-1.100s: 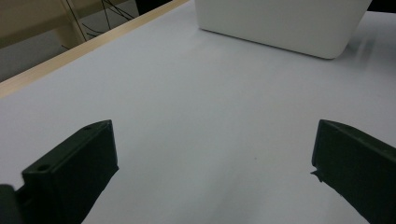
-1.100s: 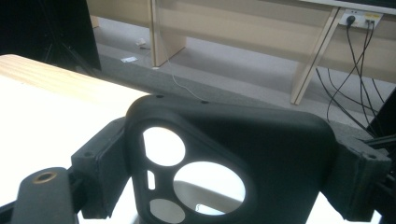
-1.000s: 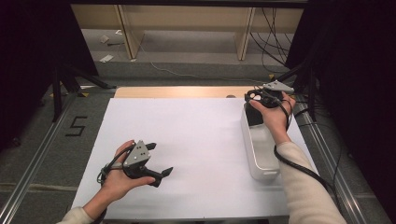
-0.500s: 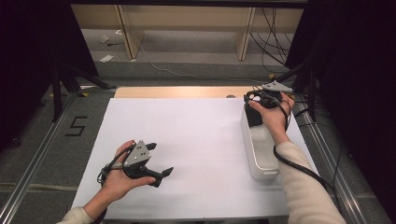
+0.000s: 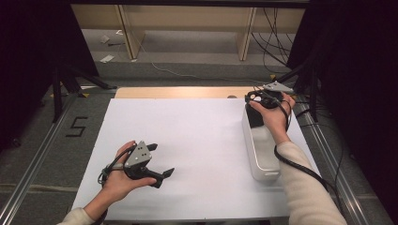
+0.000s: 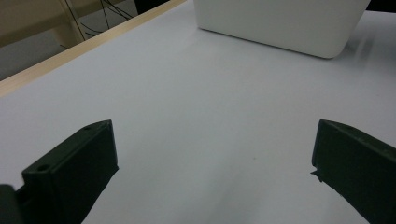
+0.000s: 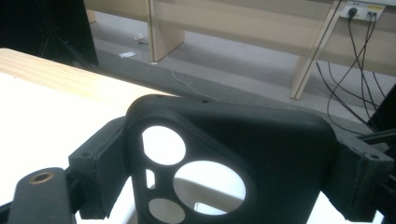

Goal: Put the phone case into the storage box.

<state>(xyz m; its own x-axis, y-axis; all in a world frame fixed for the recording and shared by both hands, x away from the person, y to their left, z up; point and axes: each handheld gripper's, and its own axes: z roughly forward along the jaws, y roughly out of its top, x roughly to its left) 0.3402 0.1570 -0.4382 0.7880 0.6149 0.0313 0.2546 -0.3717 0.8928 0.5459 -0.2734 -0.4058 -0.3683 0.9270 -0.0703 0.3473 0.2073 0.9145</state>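
Note:
My right gripper [image 5: 257, 99] hangs over the far end of a long white bin [image 5: 264, 157] at the table's right side. Its jaws are shut on a black plastic piece [image 7: 261, 149] with three round holes, clamped at its left and right edges. That black piece [image 5: 254, 117] hangs down into the bin's far end. My left gripper [image 5: 161, 160] rests low over the white table top [image 5: 202, 140] near the front left. Its jaws stand wide apart, with nothing between them [image 6: 215, 154]. Across the table from it stands the white bin [image 6: 280, 23].
A wooden strip [image 5: 178, 92] runs along the table's far edge, and metal rails [image 5: 328, 154] flank both sides. Beyond the table are a grey floor, wooden shelf legs [image 7: 159, 37] and hanging cables [image 7: 345, 79].

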